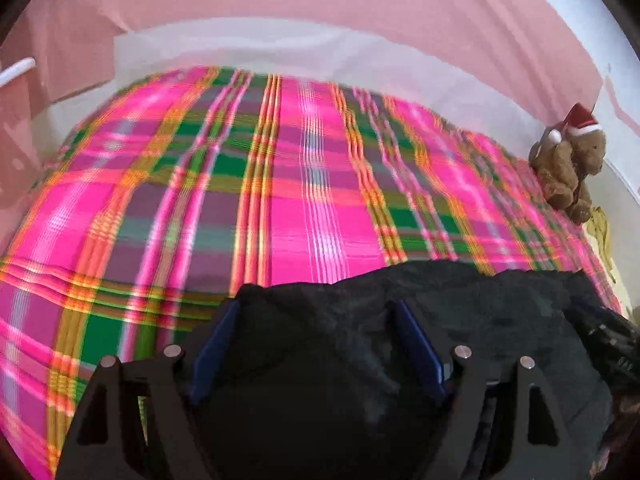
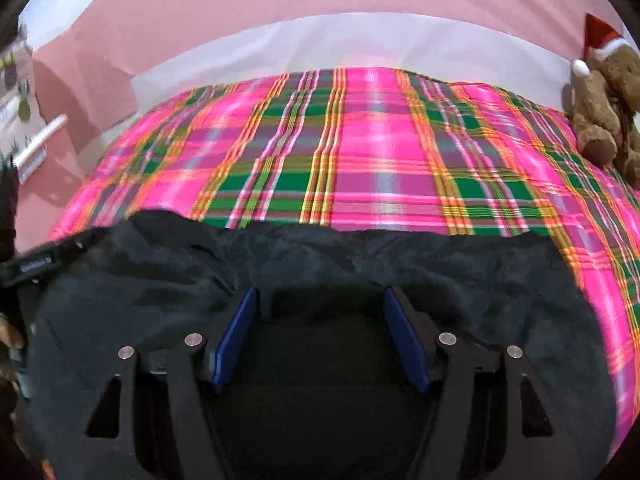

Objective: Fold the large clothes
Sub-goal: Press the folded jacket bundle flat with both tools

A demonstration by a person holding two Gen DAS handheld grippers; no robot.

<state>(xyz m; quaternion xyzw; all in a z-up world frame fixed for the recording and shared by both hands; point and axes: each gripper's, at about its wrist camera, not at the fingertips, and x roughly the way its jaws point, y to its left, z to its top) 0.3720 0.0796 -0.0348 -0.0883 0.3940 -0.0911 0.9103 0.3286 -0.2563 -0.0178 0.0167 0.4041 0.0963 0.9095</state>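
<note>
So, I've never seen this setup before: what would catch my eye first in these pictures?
The loud pink, green and orange plaid bedspread fills the middle of both views. A dark garment lies crumpled along its near edge, with the left gripper and right gripper open over it. A brown teddy bear in a Santa hat sits at the bed's far right.

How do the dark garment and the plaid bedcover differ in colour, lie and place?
The dark garment is plain black; the plaid bedcover is bright pink, green and orange checks. The garment lies rumpled at the near edge, under both grippers; the bedcover spreads fairly smooth across the bed. Both are cloth, lying flat.
</note>
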